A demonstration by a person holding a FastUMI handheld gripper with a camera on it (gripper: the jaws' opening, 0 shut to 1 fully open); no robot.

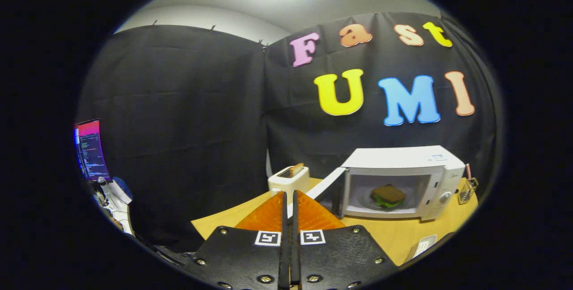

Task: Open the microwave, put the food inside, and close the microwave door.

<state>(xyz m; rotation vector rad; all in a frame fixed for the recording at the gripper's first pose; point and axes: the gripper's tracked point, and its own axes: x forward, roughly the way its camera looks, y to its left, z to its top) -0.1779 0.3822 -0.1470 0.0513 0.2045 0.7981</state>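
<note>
Black cloth drapes the booth behind a pale wooden counter (394,236), its smooth top carrying the appliances toward the far side. On the right stands a boxy white microwave (403,182) with its door (329,185) swung out to the left, hinged there so the cavity faces the near side. Inside, a sandwich (387,195) of dark bread with a green leafy filling rests on the round turntable plate, so the food looks already placed and the door remains to be shut. Left of the microwave sits a white toaster (288,180) with a slice of toast standing up in its slot. At the far right a small wire grater (468,189) stands beside the microwave. The claw (289,205) is clenched, fingers pressed together on nothing, held back on the near side and pointing between toaster and door, probably ready to push that door closed.
</note>
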